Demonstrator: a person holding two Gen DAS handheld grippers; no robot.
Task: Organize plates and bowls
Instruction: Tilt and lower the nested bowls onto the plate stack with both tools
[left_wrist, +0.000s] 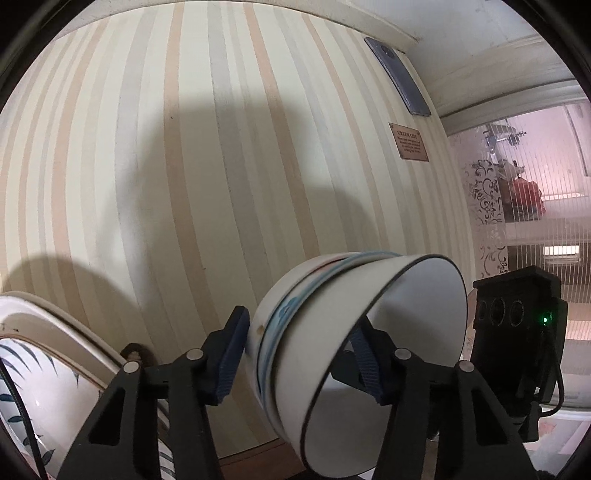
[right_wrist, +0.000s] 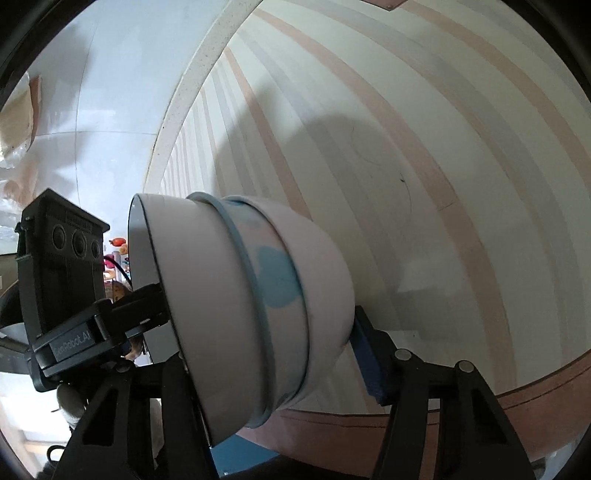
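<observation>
Bowls (left_wrist: 354, 350), nested into a tilted stack with the white black-rimmed one outermost and a blue-patterned one inside, sit in the left wrist view between the left gripper (left_wrist: 299, 354)'s blue pads (left_wrist: 231, 360). One pad presses the stack's outer wall and the other reaches inside the mouth, so the tool is clamped on the stack above the striped tablecloth (left_wrist: 184, 166). A leaf-patterned plate (left_wrist: 44, 354) lies at the cloth's near left corner; a phone (left_wrist: 399, 77) and a small brown card (left_wrist: 408, 142) lie along its far right edge.

From the right wrist, the same bowls (right_wrist: 236, 314) fill the right gripper (right_wrist: 266, 343). Its right pad touches the base wall; the left is hidden, so whether it is clamped cannot be told.
</observation>
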